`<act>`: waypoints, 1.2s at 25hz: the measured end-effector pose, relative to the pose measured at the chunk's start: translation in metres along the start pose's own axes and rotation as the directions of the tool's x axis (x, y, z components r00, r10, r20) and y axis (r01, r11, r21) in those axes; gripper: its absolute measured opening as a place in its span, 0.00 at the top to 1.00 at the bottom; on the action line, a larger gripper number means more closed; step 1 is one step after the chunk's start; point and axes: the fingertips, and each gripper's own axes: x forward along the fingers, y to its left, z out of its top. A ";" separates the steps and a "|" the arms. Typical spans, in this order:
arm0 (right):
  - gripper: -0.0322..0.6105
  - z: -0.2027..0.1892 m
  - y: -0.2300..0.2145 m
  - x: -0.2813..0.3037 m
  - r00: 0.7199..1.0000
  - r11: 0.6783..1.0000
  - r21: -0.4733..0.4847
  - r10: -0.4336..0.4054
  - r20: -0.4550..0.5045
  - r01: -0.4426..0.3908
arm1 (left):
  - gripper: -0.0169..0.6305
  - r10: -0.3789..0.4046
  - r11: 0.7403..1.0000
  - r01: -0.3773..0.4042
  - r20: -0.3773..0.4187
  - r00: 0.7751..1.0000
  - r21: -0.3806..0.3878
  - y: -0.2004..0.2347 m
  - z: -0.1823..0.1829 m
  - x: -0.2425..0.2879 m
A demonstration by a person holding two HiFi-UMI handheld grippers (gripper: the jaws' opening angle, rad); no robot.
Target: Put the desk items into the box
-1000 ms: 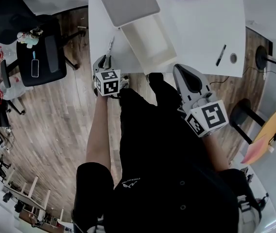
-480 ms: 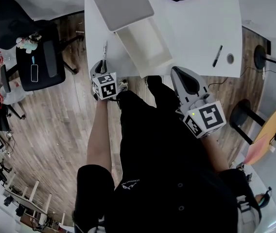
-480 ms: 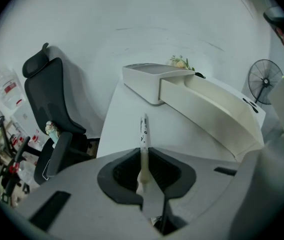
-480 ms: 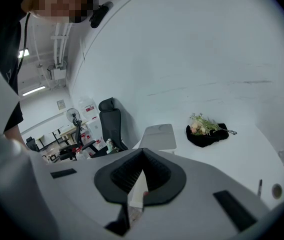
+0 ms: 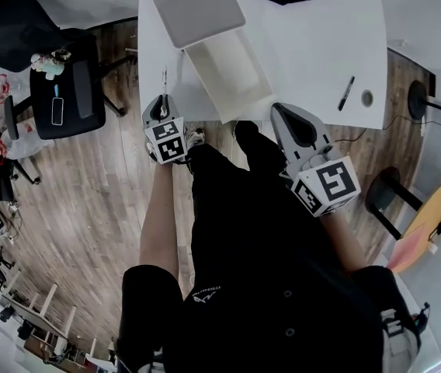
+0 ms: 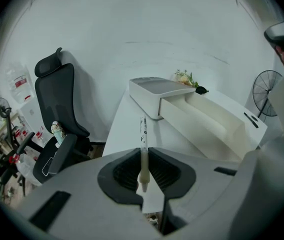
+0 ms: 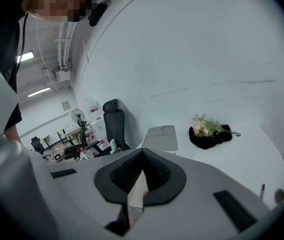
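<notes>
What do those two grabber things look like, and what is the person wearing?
The left gripper and right gripper are light grey, with black ribbed pads inside two rounded jaws. Each carries a white cube printed with black square markers. No cables show. The person wears black, with short sleeves.

Two pens, a white pen (image 6: 142,134) and a black pen (image 5: 346,93); one box (image 5: 232,64); one lid (image 5: 196,8); one flower bunch (image 7: 208,126).

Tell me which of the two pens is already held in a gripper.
The white pen, clamped between the left gripper's jaws. The black pen lies free on the desk, beside the round hole near its right edge.
</notes>
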 end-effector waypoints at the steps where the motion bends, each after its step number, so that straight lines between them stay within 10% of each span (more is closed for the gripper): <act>1: 0.95 0.000 0.000 0.000 1.000 1.000 -0.002 0.009 0.001 -0.009 | 0.89 0.006 1.000 -0.006 0.001 1.000 -0.009 0.000 0.003 -0.005; 14: 0.95 0.013 -0.010 -0.005 0.993 0.993 -0.038 0.112 0.021 -0.111 | 0.89 0.060 0.993 -0.043 0.153 0.986 -0.113 -0.027 0.049 -0.071; 30: 0.95 0.048 -0.016 0.001 0.971 0.972 -0.089 0.225 0.080 -0.218 | 0.89 0.108 0.988 -0.057 0.381 0.918 -0.143 -0.055 0.133 -0.168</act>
